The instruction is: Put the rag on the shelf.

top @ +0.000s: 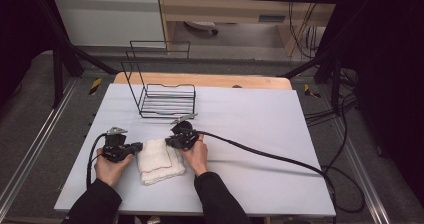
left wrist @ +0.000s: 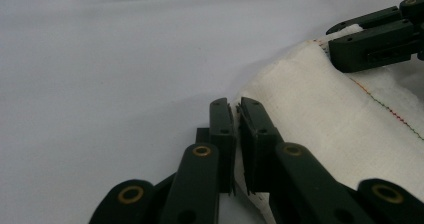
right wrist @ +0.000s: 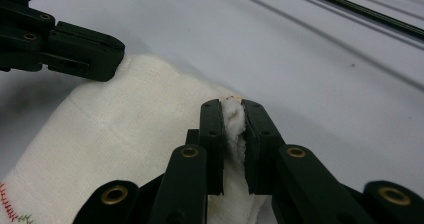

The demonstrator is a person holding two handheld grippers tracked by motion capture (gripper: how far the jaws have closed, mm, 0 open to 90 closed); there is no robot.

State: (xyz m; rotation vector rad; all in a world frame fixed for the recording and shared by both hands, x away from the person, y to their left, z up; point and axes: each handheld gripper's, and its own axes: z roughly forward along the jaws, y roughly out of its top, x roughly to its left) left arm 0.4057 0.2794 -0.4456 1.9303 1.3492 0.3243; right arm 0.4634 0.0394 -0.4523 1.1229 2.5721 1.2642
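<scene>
Left gripper (left wrist: 236,109) pinches the near-left edge of a folded white towel (top: 159,160); right gripper (right wrist: 232,111) is clamped on a bunched corner at the towel's far-right side. The towel lies flat on the grey-covered worktop (top: 250,114), with a black wire rack (top: 167,100) behind it.

High view looks down; claw views close, sharing towel (top: 159,160).
</scene>
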